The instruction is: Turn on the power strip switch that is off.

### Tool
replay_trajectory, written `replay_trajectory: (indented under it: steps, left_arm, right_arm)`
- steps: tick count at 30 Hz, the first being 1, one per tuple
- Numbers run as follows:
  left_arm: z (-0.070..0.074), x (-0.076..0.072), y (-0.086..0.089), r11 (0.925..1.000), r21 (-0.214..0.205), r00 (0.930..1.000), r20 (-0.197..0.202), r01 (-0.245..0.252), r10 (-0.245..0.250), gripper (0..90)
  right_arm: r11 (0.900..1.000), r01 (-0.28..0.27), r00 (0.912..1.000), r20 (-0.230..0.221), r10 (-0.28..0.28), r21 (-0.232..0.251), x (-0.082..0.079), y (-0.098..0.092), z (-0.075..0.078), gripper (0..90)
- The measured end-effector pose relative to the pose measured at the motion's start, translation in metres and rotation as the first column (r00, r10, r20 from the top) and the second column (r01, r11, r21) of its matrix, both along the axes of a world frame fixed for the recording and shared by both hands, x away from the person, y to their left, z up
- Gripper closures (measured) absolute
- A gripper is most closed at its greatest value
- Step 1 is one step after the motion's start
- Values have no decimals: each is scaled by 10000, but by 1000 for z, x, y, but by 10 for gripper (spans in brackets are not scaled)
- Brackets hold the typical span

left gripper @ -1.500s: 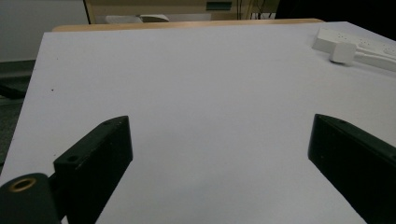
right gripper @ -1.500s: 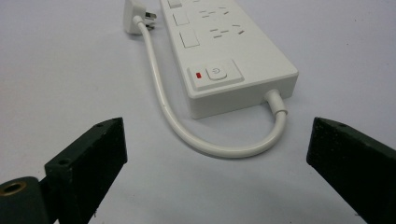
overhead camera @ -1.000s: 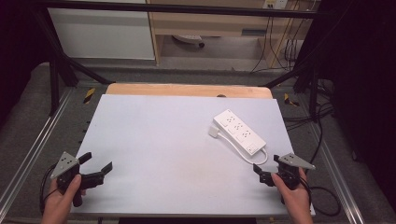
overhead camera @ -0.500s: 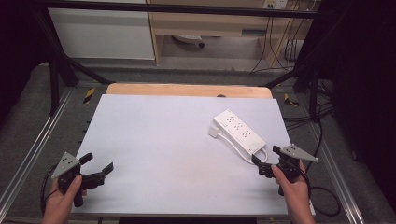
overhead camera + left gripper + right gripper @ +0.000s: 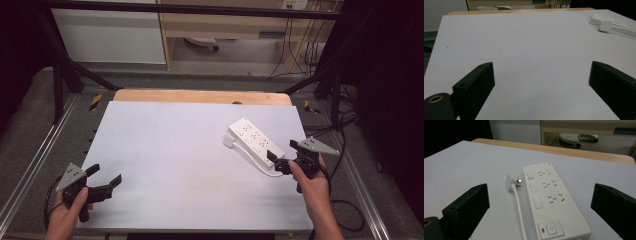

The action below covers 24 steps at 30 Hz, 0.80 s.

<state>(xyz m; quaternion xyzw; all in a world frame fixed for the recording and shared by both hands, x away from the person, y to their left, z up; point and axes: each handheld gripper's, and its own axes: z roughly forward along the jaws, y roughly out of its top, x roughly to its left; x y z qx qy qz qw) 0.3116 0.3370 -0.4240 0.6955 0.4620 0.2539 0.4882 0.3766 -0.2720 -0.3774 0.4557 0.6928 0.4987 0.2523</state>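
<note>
A white power strip [image 5: 254,140] with three sockets and a red-marked switch lies at the right of the white tabletop [image 5: 175,160]. Its white plug [image 5: 228,142] rests against its left side, and the cable loops round the near end. In the right gripper view the power strip [image 5: 551,197] lies between and just beyond the open jaws of my right gripper [image 5: 540,187], with the plug [image 5: 512,181] to its left. From above, the right gripper [image 5: 282,151] sits at the strip's near end. My left gripper [image 5: 106,174] hovers open and holds nothing at the near left corner; its own view shows the left gripper [image 5: 541,66] and the strip [image 5: 616,21] far off.
A wooden strip [image 5: 200,96] runs along the table's far edge. Metal rails [image 5: 37,160] flank both sides, and black frame bars [image 5: 65,75] stand at the back corners. Cables [image 5: 345,210] trail on the floor at the right.
My right gripper has moved forward along the right edge up to the near end of the power strip. The left gripper has barely shifted.
</note>
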Motion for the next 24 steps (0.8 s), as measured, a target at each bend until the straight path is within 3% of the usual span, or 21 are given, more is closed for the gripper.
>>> replay_trajectory:
  steps: [10,14,24]
  left_arm:
    - [-1,0,-1,10000,40,10000,-31,15,-15,62]
    - [-1,1,-1,9999,109,10000,-64,56,-55,63]
    - [-2,1,-1,9999,125,10000,-80,57,-56,63]
  right_arm:
    - [9999,-168,9996,205,169,-26,23,11,11,22]
    - [9999,119,9990,424,-118,-8,37,18,17,29]
    - [9996,185,9996,221,-181,-208,61,27,22,34]
